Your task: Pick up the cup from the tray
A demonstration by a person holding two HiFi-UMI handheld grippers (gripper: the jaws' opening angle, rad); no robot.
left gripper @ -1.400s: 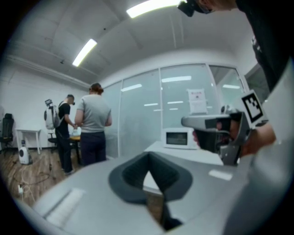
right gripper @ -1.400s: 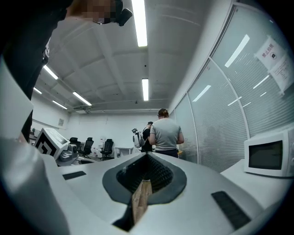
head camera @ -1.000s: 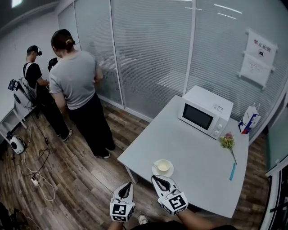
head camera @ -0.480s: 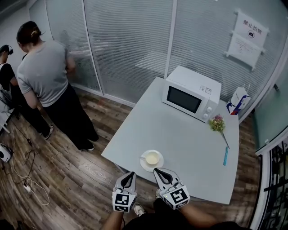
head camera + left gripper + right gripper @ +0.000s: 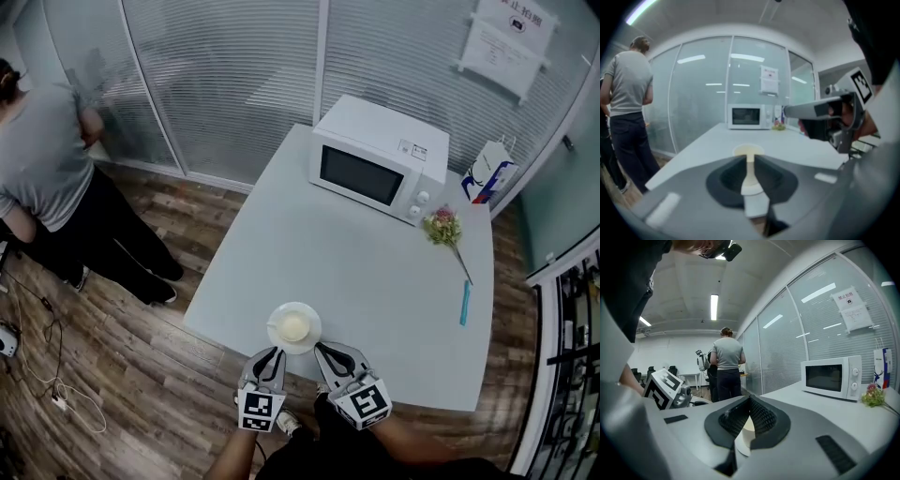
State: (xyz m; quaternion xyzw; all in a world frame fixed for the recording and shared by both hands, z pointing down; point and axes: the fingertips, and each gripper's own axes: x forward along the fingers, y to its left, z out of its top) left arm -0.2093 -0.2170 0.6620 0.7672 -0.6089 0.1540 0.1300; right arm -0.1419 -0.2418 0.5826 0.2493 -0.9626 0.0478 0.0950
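Head view: left gripper [image 5: 269,356] barely parting, right gripper [image 5: 328,353] clenched empty, both aimed at cup [image 5: 293,326] on tray [image 5: 313,339] for pickup.

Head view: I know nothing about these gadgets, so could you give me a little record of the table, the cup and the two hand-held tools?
Table: light grey rectangular table
Cup: cream cup upright on a round white tray near the table's front edge
Further back: white microwave oven, small pink flower sprig
Left gripper: at the tray's near side, fingers nearly together, starting to open, nothing between them
Right gripper: beside it, fingers together, empty
Progress: cup not yet picked up
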